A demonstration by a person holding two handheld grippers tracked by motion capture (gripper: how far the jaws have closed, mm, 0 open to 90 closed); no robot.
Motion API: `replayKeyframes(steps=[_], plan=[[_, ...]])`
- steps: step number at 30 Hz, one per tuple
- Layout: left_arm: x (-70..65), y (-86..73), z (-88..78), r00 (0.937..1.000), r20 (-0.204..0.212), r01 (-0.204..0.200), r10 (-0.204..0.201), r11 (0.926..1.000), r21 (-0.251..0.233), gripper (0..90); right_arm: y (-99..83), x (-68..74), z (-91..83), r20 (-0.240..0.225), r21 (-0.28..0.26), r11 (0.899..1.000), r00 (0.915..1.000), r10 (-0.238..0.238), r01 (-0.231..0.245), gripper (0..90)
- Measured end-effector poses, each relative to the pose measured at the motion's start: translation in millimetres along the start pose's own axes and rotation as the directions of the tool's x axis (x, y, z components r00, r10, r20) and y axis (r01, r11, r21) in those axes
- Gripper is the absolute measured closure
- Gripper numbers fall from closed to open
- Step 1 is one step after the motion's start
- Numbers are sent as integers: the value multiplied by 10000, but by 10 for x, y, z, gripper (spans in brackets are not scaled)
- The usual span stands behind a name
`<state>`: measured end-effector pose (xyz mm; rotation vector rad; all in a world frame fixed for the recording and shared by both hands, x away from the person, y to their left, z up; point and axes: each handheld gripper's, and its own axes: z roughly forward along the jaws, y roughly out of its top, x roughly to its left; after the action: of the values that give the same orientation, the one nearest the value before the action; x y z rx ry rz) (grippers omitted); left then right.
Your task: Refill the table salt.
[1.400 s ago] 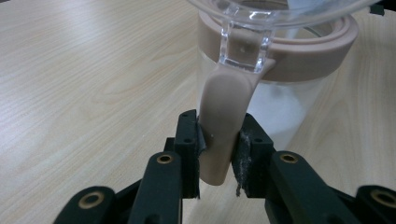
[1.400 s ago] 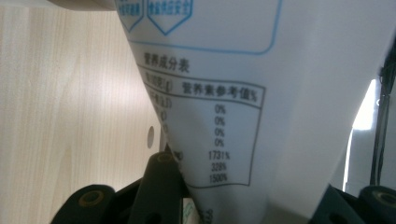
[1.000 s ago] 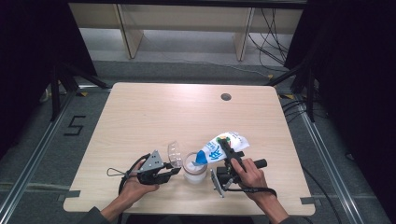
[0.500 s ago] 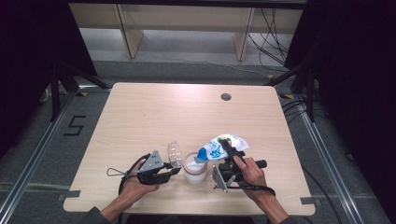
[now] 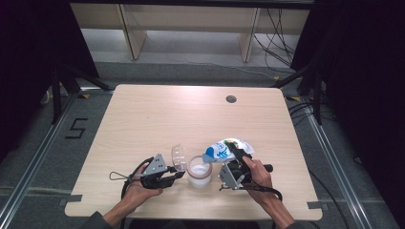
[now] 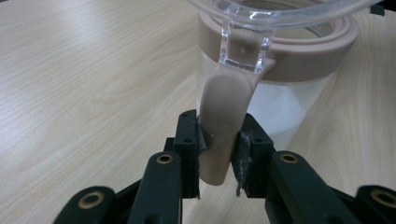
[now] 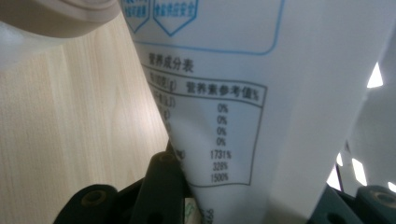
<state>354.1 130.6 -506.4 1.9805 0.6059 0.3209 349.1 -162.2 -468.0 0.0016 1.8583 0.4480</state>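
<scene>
Pouring step in hand: a clear jar (image 5: 199, 171) with a tan rim band stands on the table (image 5: 157, 119) near its front edge, between the two hands, its hinged clear lid (image 5: 178, 157) swung open to the person's left. The left gripper (image 5: 177, 175) lies low and level beside the jar; in the left gripper view its jaws pinch the tan tab (image 6: 222, 126) that hangs from the rim band, pads pressed on either side of it, which steadies the jar. The right gripper (image 5: 235, 151) holds a white and blue bag (image 5: 224, 150), tilted so that its lower end points down toward the jar's mouth; in the right gripper view the printed bag (image 7: 261, 116) fills the space between the jaws, which are closed on it. White contents already sit in the lower part of the jar. Judgement: to do this well, keep the bag's open corner directly over the mouth and inside the rim line, raise the back end of the bag slowly so the flow stays thin, and keep the left grip firm on the tab so the jar does not slide or tip. Risk: spill onto the table if the bag's mouth drifts toward the open lid side.
</scene>
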Motion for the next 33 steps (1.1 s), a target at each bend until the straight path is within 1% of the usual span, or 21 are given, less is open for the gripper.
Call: replayKeyframes(steps=[1, 2, 3, 4, 6, 8, 10, 14, 16, 17, 21, 24, 25, 26, 27, 28, 29, 30, 31, 32, 33], plan=[[6, 1, -5, 10000, -18, -86, 87, 9999, 91, 726, -2, 9, -9, -26, 128, 9995, 9996, 296, -296, 739], [5, 1, -5, 10000, -13, -76, 76, 9999, 82, 726, -7, -6, 2, -110, -13, 9998, 9997, 198, -198, 739], [5, 1, -4, 10000, -15, -75, 76, 9999, 81, 726, -9, 4, 11, -209, -111, 9983, 9982, 570, -572, 740], [5, 1, -4, 10000, -14, -74, 74, 9999, 80, 726, -19, -18, 2, -228, 70, 9989, 9986, 468, -466, 740], [6, 1, -4, 10000, -15, -82, 82, 9999, 82, 726, -27, -20, 3, -353, -11, 9951, 9944, 992, -993, 741], [1, 0, -1, 10000, -6, 5, -5, 10000, 16, 726, -38, -39, 3, -432, -61, 9926, 9918, 1205, -1209, 742], [-1, 0, 0, 10000, 11, 22, -22, 10000, -9, 726, -57, -64, 5, -645, -151, 9860, 9842, 1648, -1661, 743], [3, 1, -4, 10000, -8, -40, 40, 10000, 52, 726, -90, -93, 8, -1079, -257, 9667, 9621, 2504, -2545, 746], [-6, 0, 1, 9999, 47, 91, -91, 9999, -65, 726, -108, -111, 13, -1270, -265, 9605, 9540, 2715, -2769, 747], [1, 0, -3, 10000, 5, 7, -7, 10000, 16, 726, -118, -117, 18, -1275, -303, 9554, 9491, 2879, -2939, 747], [3, 1, -3, 10000, -13, -35, 35, 10000, 37, 726, -174, -131, 36, -1717, -211, 9272, 9150, 3650, -3739, 751], [9, 2, -8, 10000, 31, -72, 72, 9999, 113, 726, -217, -140, 61, -1854, -141, 9175, 9028, 3881, -3974, 752], [5, 1, -5, 10000, 15, -42, 42, 10000, 65, 726, -233, -140, 71, -2057, -92, 9044, 8859, 4158, -4266, 752], [0, 0, -1, 10000, 17, 23, -23, 10000, -9, 726, -252, -150, 71, -1952, -81, 8962, 8797, 4336, -4435, 752], [12, 3, -10, 9999, 36, -110, 110, 9998, 158, 726, -271, -160, 76, -2057, -76, 8873, 8690, 4500, -4612, 753], [2, 2, -5, 10000, 81, 28, -29, 10000, 47, 726, -299, -170, 84, -2137, -60, 8731, 8536, 4751, -4875, 753], [1, 0, -2, 10000, 14, 11, -11, 10000, 8, 726, -318, -182, 94, -2185, -57, 8687, 8483, 4823, -4953, 753], [3, 1, -3, 10000, -18, -33, 33, 10000, 47, 726, -347, -188, 102, -2202, -11, 8503, 8296, 5131, -5262, 754], [4, 1, -4, 10000, -16, -41, 41, 10000, 56, 726, -385, -197, 113, -2341, 54, 8296, 8058, 5439, -5584, 755], [2, 0, -2, 10000, -8, -11, 11, 10000, 24, 726, -422, -204, 123, -2369, 134, 8115, 7866, 5702, -5842, 755], [3, 1, -3, 10000, -1, -22, 22, 10000, 33, 726, -442, -207, 130, -2421, 182, 8059, 7794, 5778, -5918, 756]])
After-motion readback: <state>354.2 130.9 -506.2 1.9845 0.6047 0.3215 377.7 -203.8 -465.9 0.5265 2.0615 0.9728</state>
